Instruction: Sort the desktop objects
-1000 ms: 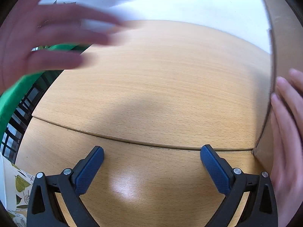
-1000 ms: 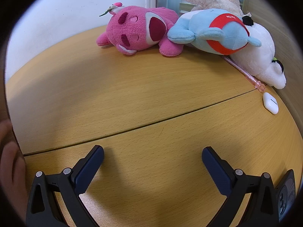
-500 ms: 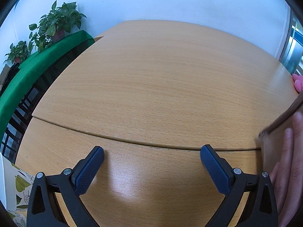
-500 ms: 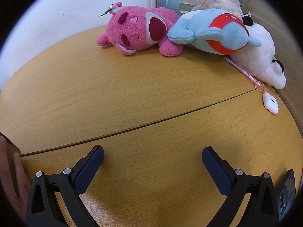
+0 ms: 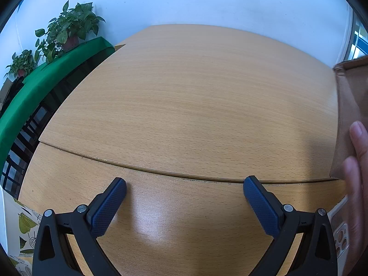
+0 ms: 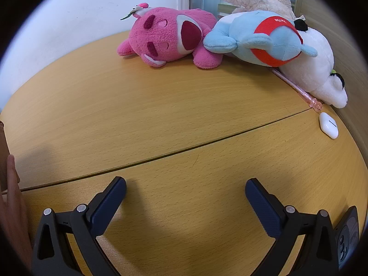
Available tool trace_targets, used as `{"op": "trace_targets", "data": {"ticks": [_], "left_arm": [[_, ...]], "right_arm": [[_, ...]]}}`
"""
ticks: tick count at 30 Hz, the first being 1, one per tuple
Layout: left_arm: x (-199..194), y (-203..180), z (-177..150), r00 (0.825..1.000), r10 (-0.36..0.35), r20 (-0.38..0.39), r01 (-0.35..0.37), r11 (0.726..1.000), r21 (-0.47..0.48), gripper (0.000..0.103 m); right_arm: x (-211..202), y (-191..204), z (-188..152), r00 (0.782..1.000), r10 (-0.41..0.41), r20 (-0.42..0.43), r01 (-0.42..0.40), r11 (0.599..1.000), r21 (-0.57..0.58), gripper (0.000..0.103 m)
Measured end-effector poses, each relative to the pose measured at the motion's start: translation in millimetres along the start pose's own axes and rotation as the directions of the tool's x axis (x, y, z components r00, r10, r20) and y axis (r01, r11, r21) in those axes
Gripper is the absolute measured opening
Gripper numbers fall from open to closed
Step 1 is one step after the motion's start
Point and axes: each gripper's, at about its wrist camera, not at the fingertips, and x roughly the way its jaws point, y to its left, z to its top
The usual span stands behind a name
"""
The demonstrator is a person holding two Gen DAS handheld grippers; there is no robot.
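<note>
In the right wrist view a pink plush (image 6: 170, 36), a blue and red plush (image 6: 260, 39) and a white plush (image 6: 317, 69) lie at the far edge of the wooden table (image 6: 161, 105). A pink pen (image 6: 296, 87) and a white earbud case (image 6: 329, 124) lie at the right. My right gripper (image 6: 185, 191) is open and empty above the table. My left gripper (image 5: 185, 191) is open and empty above bare wood (image 5: 184, 105). A bare hand (image 5: 356, 174) holds a brown cardboard box (image 5: 349, 105) at the right edge of the left wrist view.
A green-covered surface (image 5: 46, 92) with potted plants (image 5: 69, 30) runs along the left of the table. A leaf-patterned item (image 5: 20, 227) is at the lower left. A dark device (image 6: 347, 237) sits at the lower right. A phone case (image 5: 340, 237) lies under the hand.
The hand that blurred across the left wrist view has gone. The cardboard box has shifted at the right edge and stands more upright. Both grippers stay still.
</note>
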Motion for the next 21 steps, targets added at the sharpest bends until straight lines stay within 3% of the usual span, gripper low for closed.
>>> {"op": "trace_targets", "data": {"ticks": [21], "left_arm": [[-0.4,0.1,0.0,1.000,-0.002,0.000,0.002,1.000,0.001,0.103]], "right_arm": [[-0.2,0.0,0.3,1.000,0.013,0.001,-0.013,1.000,-0.016,0.103]]}}
